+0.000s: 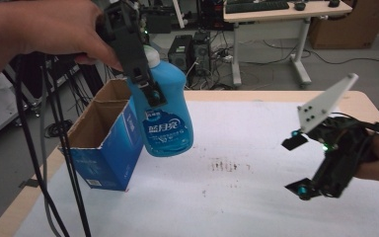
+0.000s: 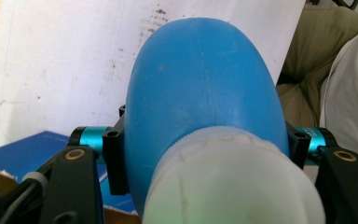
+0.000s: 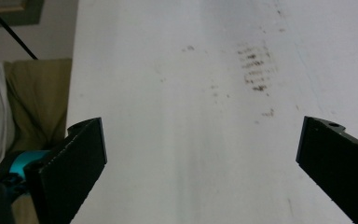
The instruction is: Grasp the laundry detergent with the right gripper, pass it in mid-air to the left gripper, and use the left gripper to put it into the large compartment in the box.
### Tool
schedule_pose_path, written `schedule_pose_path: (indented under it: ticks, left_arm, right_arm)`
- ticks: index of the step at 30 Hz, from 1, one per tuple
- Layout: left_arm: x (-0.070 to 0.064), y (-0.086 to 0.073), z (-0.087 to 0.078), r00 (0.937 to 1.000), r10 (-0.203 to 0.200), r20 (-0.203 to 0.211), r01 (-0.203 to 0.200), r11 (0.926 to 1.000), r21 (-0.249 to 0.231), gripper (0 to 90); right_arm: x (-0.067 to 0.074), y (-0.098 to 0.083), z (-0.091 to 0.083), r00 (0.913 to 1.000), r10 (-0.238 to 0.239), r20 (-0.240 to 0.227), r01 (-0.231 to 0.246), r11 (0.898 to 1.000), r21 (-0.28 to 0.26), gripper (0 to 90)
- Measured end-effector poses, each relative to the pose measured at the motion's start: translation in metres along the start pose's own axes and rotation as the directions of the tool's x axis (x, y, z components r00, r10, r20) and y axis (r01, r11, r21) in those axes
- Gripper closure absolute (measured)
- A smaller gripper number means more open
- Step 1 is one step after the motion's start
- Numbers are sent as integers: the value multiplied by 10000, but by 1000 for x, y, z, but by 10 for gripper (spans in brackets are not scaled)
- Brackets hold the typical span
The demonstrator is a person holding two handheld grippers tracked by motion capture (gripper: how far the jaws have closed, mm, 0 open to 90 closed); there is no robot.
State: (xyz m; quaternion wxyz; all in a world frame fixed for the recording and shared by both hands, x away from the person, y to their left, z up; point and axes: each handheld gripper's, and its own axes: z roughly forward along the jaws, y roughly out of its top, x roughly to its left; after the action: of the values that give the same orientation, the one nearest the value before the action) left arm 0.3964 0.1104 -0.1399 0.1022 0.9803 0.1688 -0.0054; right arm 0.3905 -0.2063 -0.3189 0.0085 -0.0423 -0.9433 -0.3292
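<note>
A blue detergent bottle [image 1: 168,118] with a white cap [image 1: 152,55] hangs upright above the table, just right of an open blue cardboard box [image 1: 106,143]. My left gripper [image 1: 155,84] is shut on the bottle's upper body, coming down from the top left. In the left gripper view the bottle [image 2: 205,84] sits between the two jaws, its cap [image 2: 228,186] nearest the camera, and a corner of the box [image 2: 28,149] lies below. My right gripper [image 1: 296,165] hovers open over the table's right side, with nothing between its jaws [image 3: 200,168].
A white sheet [image 1: 256,197] covers the wooden table and has a dark smudge [image 1: 229,165] near its middle. Black cables [image 1: 64,148] hang at the left by the box. A desk [image 1: 286,12] and computer towers [image 1: 190,49] stand behind the table.
</note>
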Motion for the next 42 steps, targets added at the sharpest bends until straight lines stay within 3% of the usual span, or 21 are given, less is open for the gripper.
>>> schedule_pose_path:
  ticks: [5, 11, 22, 35, 42]
  left_arm:
    - [4, -8, -9, 9991, -412, -37, 411, 9991, -108, 376]
    - [12, -23, -18, 9955, -921, -215, 916, 9955, -245, 376]
    - [24, -55, -34, 9815, -1813, -615, 1784, 9827, -494, 376]
    - [38, -95, -55, 9514, -2918, -989, 2806, 9531, -1134, 376]
    - [49, -114, -56, 9279, -3405, -1519, 3259, 9386, -1130, 376]
  right_arm:
    - [0, -8, -8, 9991, 239, 338, -248, 9994, 260, 8]
    - [-2, -13, -16, 9986, 341, 413, -349, 9992, 184, 8]
    - [-8, -20, -22, 9973, 548, 491, -560, 9981, 242, 8]
    - [-10, -23, -26, 9970, 650, 421, -659, 9976, 223, 8]
    - [-9, -24, -30, 9969, 663, 430, -674, 9974, 253, 8]
